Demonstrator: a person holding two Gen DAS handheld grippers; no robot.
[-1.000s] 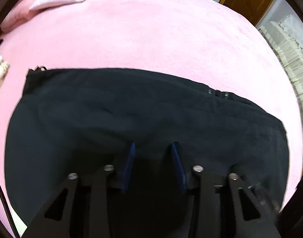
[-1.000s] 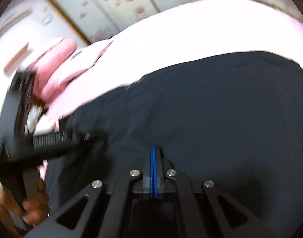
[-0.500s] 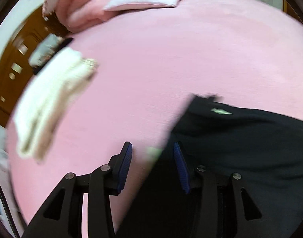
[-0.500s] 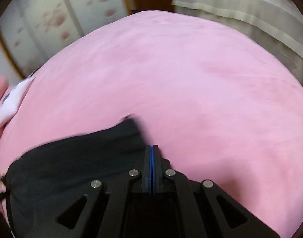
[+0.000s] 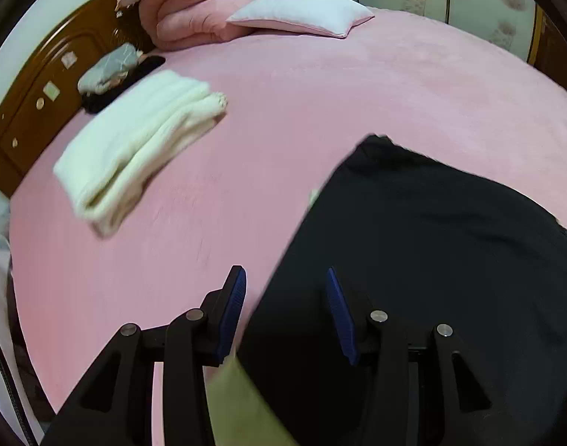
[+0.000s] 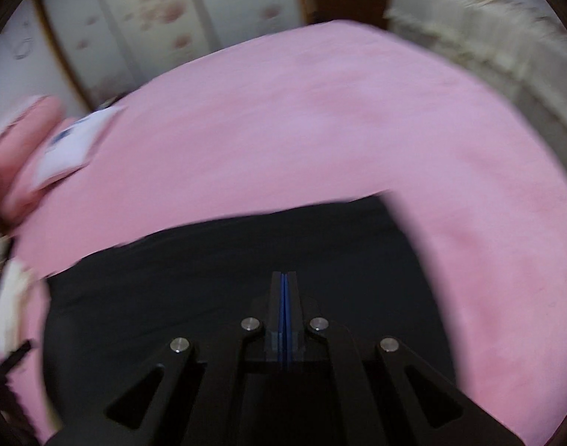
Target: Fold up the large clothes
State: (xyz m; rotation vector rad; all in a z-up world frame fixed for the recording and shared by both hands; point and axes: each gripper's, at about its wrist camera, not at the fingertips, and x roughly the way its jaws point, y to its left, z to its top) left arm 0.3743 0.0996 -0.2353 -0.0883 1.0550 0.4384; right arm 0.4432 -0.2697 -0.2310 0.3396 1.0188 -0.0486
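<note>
No brand or writing can be read: the white pillow (image 5: 302, 13) at the top centre of the left wrist view carries a dark blue printed mark, too small to make out, and pale stickers dot the brown headboard (image 5: 34, 107) at the upper left. The left tongs (image 5: 285, 314) stand spread at the bottom centre of that view; their jaws have just been opening, and nothing is pinched between the blue pads. They hover over the left edge of the black garment (image 5: 432, 260), which lies flat on the pink bed (image 5: 320, 93) and fills the lower right of the frame. A blurred yellow-green strip (image 5: 239, 405) shows at the bottom, below the tongs. A folded cream-white cloth (image 5: 142, 141) lies well apart at the left. In the blurred right wrist view, the right tongs (image 6: 284, 312) are pressed together with nothing between them, above the black garment (image 6: 227, 278) in the lower half of the frame.
</note>
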